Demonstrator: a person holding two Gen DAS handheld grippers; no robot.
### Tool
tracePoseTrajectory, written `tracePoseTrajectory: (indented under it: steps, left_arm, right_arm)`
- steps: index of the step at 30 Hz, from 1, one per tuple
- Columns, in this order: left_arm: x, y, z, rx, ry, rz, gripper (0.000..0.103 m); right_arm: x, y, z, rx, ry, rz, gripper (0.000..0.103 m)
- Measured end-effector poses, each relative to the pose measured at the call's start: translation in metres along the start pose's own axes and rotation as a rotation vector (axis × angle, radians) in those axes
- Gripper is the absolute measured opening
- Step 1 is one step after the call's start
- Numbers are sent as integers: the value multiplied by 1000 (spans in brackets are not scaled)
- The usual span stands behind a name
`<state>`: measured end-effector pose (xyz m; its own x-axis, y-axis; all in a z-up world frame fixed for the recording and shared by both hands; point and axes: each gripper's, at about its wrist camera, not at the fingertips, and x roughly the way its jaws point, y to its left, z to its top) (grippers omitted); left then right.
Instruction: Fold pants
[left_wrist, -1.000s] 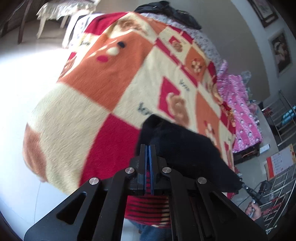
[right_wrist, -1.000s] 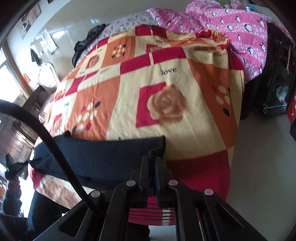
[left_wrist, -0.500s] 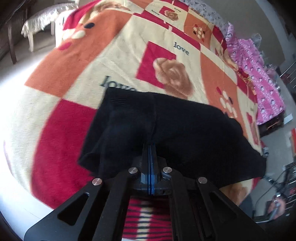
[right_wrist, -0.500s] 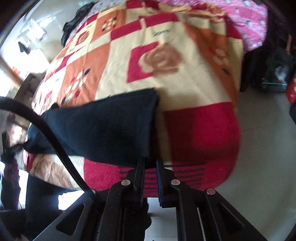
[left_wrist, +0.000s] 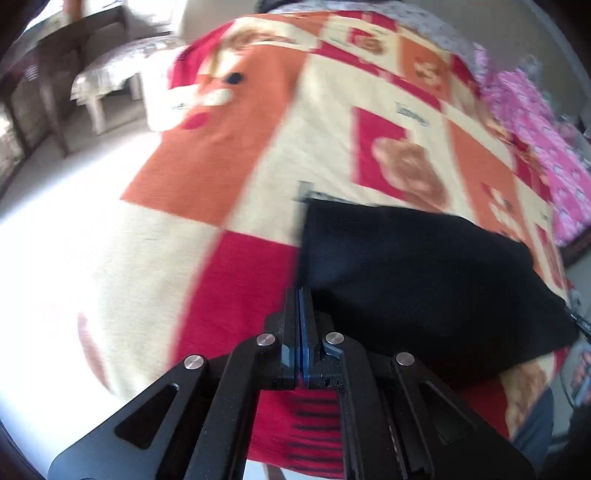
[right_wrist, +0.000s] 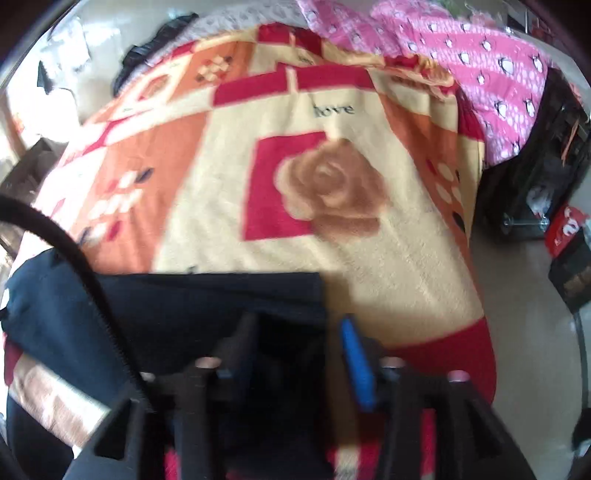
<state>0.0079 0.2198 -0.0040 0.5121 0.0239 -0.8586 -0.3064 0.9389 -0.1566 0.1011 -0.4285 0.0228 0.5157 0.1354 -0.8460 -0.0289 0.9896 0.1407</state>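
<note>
On the checked blanket (right_wrist: 388, 258) the black pants (left_wrist: 424, 273) lie soft and limp near the edge, your left gripper (left_wrist: 300, 295) pinched shut at their corner, your right gripper (right_wrist: 295, 332) just opening off them, so regrip along a folded edge.

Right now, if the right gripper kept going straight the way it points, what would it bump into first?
Most likely the black pants, whose edge lies between the right gripper's jaws, which have just been opening. Just past that edge comes the checked blanket. The blur leaves depth uncertain.
</note>
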Motion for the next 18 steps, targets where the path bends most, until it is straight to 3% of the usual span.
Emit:
tracePoseTrajectory:
  steps: [2,5,8,11,14,15,16,18]
  left_arm:
    - [-2,16,4,-89,30,-55,4]
    - [-26,10,2,-84,-13,-79,5]
    - [-55,-25,-2,-11,-89,-159,5]
    - [-67,-59,-3,29,-132,-213,6]
    - [-44,-86,-4,78,-65,-231,6]
    - [-32,-89,-6,97,-25,-205,6]
    - [-14,-88,-11,118,21,-131,6]
    - [-7,-70,-20,117,-8,-187,7]
  right_arm:
    - [-8,-1,5,18,24,5,46]
    - [-48,14,5,-22,-107,-25,46]
    - [-68,45,-5,-77,-126,123,46]
    - [-50,89,-16,-198,-55,208,46]
    - [-6,120,-44,-321,127,142,49]
    - [-15,128,-52,-399,45,104,51]
    - [-14,133,-53,-427,67,70,51]
    - [-18,134,-48,-382,96,35,50]
